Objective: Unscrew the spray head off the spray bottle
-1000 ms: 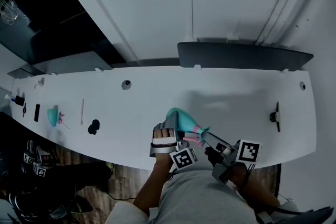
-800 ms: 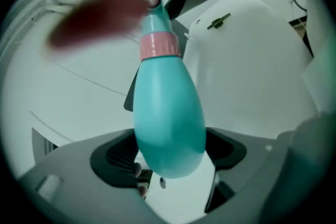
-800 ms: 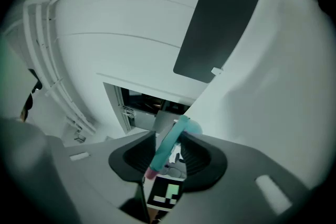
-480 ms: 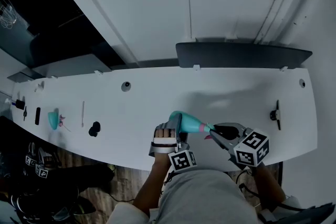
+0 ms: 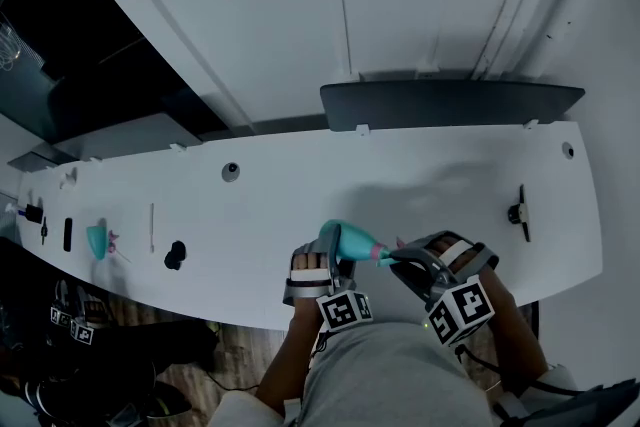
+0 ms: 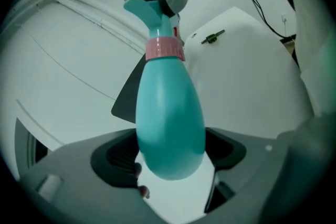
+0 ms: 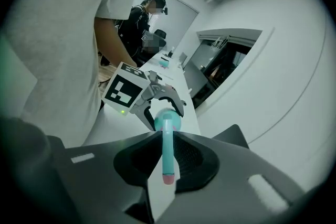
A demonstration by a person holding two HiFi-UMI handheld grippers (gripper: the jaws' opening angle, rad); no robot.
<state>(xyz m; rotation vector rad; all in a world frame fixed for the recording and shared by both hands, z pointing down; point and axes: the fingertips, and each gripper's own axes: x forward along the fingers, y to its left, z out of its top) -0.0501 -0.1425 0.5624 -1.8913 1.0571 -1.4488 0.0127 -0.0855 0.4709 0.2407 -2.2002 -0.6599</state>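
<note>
We work over the near edge of the long white table (image 5: 300, 185), and the teal pear-shaped plastic spray bottle (image 5: 345, 240) lies nearly level in the air there, clear of the tabletop, much as it lay a second ago. Our left gripper (image 5: 330, 250) has not changed. Its jaws stand wide because the fat body of the spray bottle (image 6: 170, 118) fills them, and the pads press on it from both sides. The change is in our right gripper (image 5: 395, 260). A second ago it stood open beside the neck with its marker cube out to the right. Now it has rolled over so the cube faces down towards us, and its jaws have just been closing on the slim teal plastic spray head (image 7: 167, 152). In the right gripper view (image 7: 168, 160) the stem with its pink tip sits pinched between the dark pads. The left gripper view (image 6: 170, 157) shows the spray head (image 6: 152, 13) still seated above the pink ribbed collar (image 6: 164, 49), with no gap that we can make out. We judge this to be a fresh grip taken after winding the wrist back, so another twist can follow. The unscrewing looks to be in progress, and the spray head is not yet off.
</note>
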